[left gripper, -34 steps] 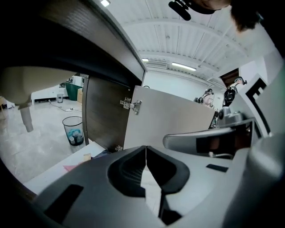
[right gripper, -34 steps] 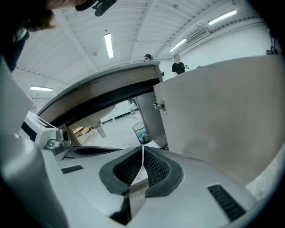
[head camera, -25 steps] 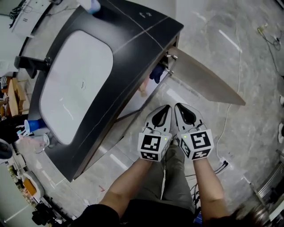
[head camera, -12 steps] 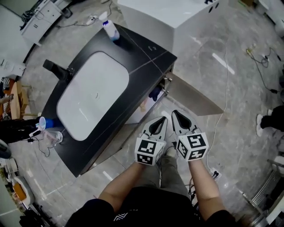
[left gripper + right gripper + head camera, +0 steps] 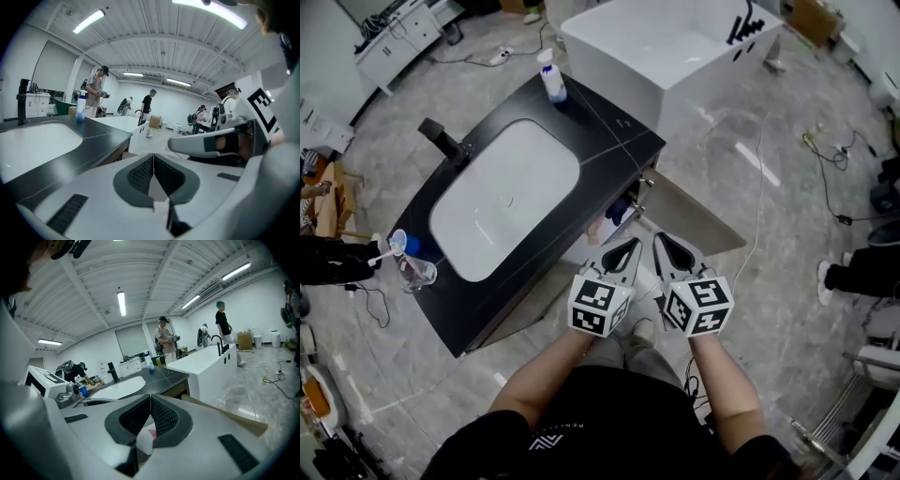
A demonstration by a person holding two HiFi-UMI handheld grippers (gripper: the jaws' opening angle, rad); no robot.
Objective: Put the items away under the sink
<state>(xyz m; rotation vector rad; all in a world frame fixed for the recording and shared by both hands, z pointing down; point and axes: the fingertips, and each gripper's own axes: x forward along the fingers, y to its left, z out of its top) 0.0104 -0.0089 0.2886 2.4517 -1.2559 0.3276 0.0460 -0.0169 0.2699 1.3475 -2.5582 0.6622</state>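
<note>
Nothing here can be properly read as words or numbers. The cubes on the left gripper (image 5: 630,246) and right gripper (image 5: 662,240) carry only black-and-white square marker patterns, not letters. The person's dark shirt (image 5: 581,422) has a white emblem with a line of print too small to make out, and the label on the bottle (image 5: 551,77) on the counter is just as illegible.

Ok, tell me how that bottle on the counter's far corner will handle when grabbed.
The bottle stands tall and narrow near the counter edge, so a push would probably tip it. It looks like plastic: likely light and not fragile. Its smooth sides may slip.
</note>
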